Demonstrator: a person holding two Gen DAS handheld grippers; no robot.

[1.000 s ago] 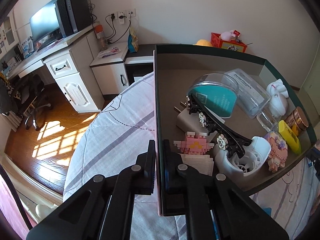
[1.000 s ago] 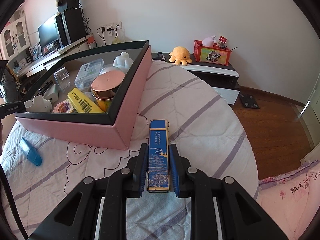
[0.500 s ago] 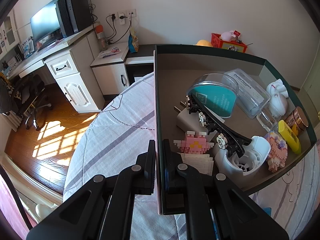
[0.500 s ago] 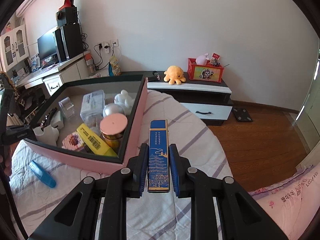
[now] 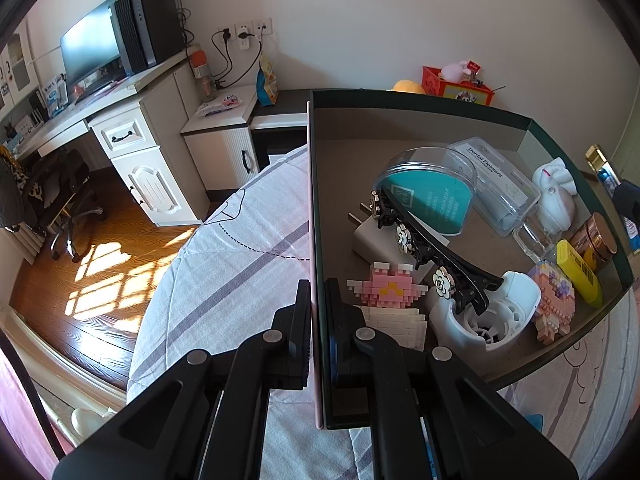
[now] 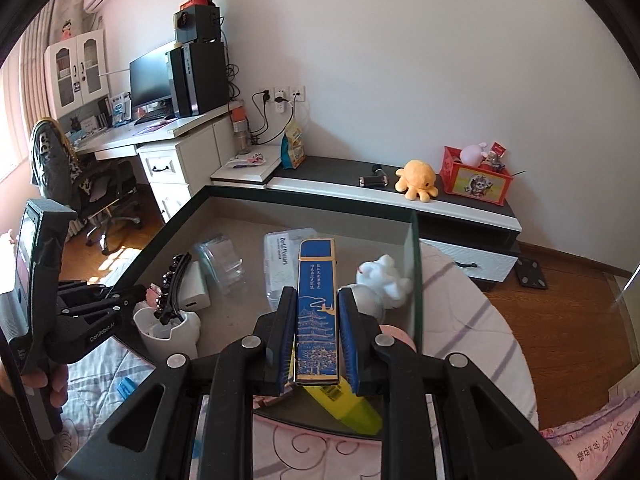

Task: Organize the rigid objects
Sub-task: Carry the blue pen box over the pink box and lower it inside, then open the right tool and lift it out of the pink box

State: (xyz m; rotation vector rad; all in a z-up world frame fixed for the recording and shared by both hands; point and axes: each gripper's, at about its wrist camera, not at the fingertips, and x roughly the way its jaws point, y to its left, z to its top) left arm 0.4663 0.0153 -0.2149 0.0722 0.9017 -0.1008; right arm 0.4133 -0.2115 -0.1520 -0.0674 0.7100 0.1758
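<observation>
The right gripper point(image 6: 314, 336), pinching a slim blue printed box point(image 6: 317, 312), has swung from the bedspread to hang above the pink, dark-rimmed open box point(image 5: 313, 200), so release seems next (judging by position). The left gripper point(image 5: 318, 312) pinches that box's left wall. Only the right view shows the blue box.

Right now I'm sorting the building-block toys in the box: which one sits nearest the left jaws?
The pink-and-white block figure, just beside the jaws clamped on the box wall. The other block toy lies past the white cup.
</observation>
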